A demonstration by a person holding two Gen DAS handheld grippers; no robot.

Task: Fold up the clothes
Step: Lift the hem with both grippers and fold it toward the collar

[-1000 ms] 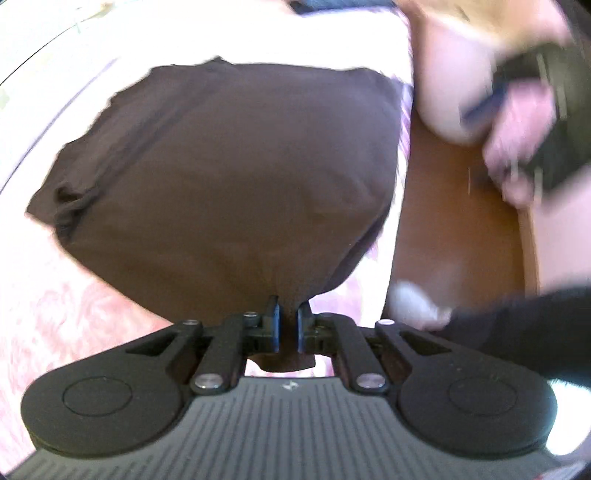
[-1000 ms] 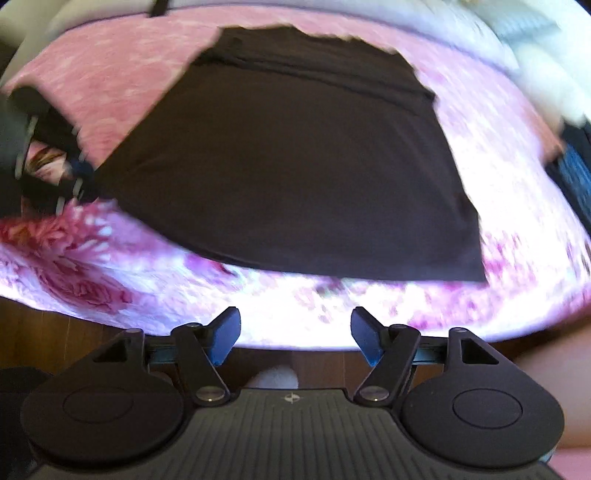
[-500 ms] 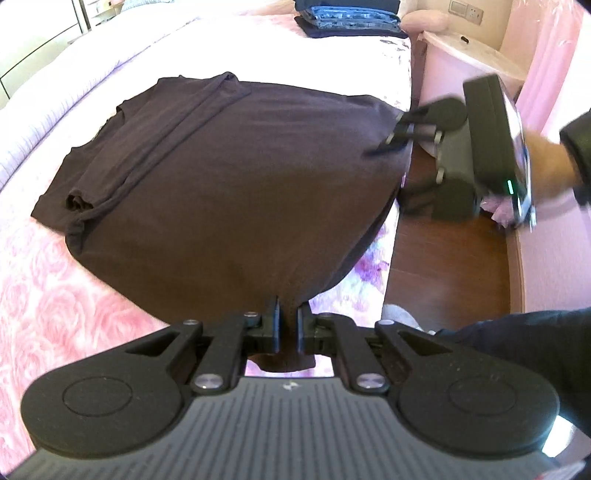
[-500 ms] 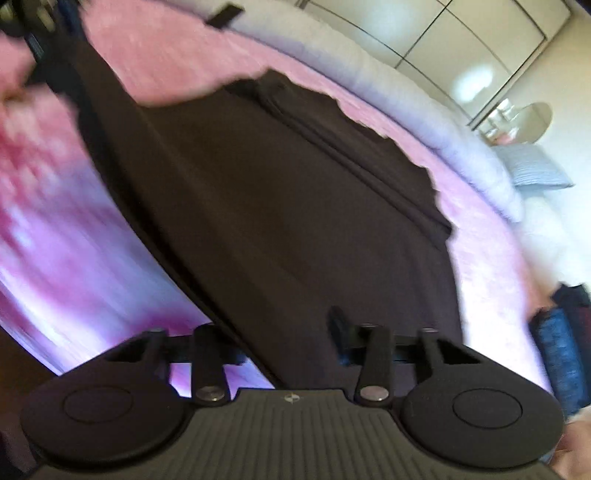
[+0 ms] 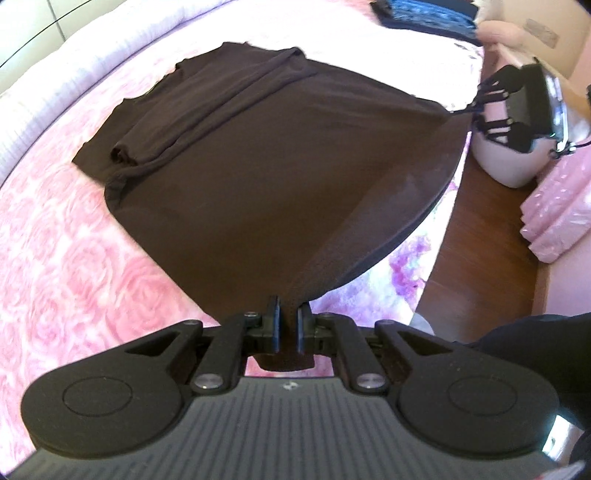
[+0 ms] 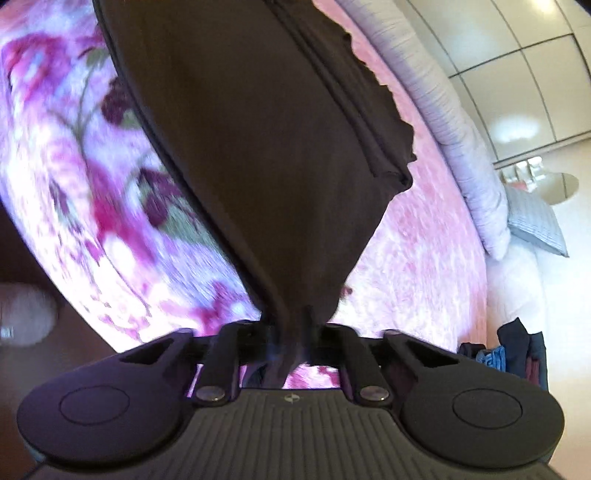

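Swinging in, my right gripper (image 6: pixel 291 332) has clamped shut on the brown garment's (image 5: pixel 258 177) corner; my left gripper (image 5: pixel 287 325) still pinches the hem.

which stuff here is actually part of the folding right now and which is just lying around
In the job:
- dark brown garment, spread on the pink floral bedspread
- left gripper, shut on its near corner
- right gripper, shut on its other corner

Lying about:
- stack of dark and blue clothes
- grey pillow
- wardrobe doors
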